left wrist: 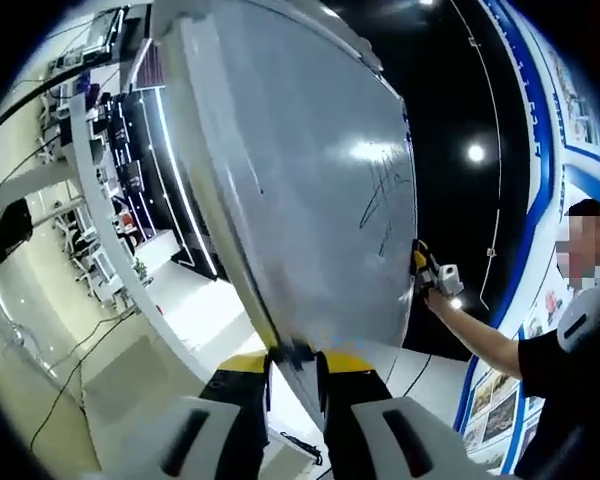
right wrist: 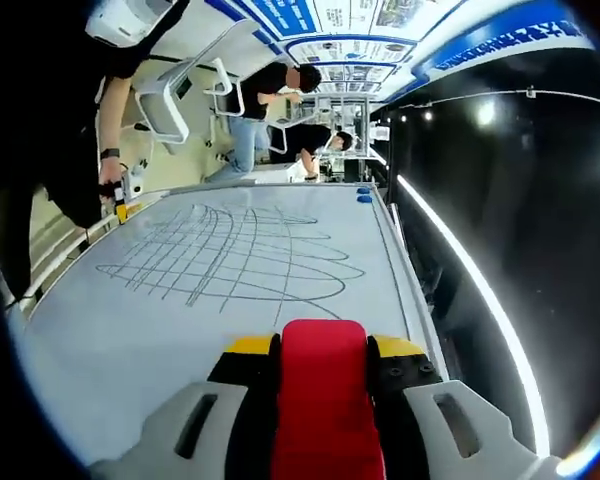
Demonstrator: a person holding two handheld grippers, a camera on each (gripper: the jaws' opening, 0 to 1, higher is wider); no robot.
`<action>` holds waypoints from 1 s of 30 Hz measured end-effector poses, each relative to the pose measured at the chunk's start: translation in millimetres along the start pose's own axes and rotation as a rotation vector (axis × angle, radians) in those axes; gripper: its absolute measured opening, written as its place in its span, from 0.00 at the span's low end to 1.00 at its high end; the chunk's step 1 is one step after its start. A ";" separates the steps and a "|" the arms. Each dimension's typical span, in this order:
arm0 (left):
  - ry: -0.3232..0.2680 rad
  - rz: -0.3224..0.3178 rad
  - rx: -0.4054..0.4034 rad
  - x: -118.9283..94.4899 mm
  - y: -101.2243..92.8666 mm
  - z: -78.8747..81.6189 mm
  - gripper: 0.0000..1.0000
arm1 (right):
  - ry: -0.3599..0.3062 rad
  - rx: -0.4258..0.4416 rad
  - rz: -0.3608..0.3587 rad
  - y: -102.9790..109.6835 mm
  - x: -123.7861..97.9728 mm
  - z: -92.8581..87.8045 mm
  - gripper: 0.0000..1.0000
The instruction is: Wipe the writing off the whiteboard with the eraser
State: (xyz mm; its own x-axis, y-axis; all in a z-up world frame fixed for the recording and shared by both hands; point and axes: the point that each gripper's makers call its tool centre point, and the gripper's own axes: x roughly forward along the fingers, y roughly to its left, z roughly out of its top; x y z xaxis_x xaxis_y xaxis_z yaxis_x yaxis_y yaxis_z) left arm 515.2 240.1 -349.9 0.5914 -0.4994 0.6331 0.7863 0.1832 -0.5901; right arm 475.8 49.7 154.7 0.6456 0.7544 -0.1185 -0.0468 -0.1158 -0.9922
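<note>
The whiteboard (left wrist: pixel 310 180) runs away from me edge-on in the left gripper view, with dark pen strokes (left wrist: pixel 380 200) near its far side. My left gripper (left wrist: pixel 295 362) is shut on the board's near edge. Past the far edge a person's hand holds my right gripper (left wrist: pixel 427 272). In the right gripper view the whiteboard (right wrist: pixel 130 320) lies flat ahead, carrying a grid-like scribble (right wrist: pixel 240 255). My right gripper (right wrist: pixel 323 350) is shut on the red eraser (right wrist: pixel 323 390), low on the board just short of the scribble. My left gripper (right wrist: pixel 123 203) sits at the board's left edge.
Two blue magnets (right wrist: pixel 363 195) sit at the board's far end. Two people (right wrist: pixel 280 95) bend over a table beyond it, beside a white chair (right wrist: pixel 170 100). Desks (left wrist: pixel 100 190) and floor cables (left wrist: pixel 70 370) lie behind the board. A dark wall (right wrist: pixel 510 180) runs along the right.
</note>
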 end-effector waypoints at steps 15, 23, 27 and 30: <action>0.000 0.002 -0.003 4.4 2.5 2.9 0.22 | 0.010 -0.002 -0.001 -16.5 3.6 -2.9 0.36; 0.000 -0.002 -0.004 5.0 -1.4 3.8 0.24 | 0.011 0.021 -0.017 -17.9 4.4 6.0 0.37; 0.013 -0.008 0.005 5.8 -1.4 4.1 0.25 | 0.024 0.018 -0.032 -19.2 4.4 6.5 0.37; 0.016 -0.003 0.008 5.7 -1.7 3.8 0.26 | 0.027 0.019 -0.038 -19.3 6.4 9.1 0.37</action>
State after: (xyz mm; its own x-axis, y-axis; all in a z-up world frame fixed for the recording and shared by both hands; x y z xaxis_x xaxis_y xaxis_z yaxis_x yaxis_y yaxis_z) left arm 517.9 240.1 -343.4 0.5865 -0.5131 0.6267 0.7894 0.1888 -0.5841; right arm 473.9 62.7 172.8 0.6672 0.7406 -0.0802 -0.0364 -0.0752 -0.9965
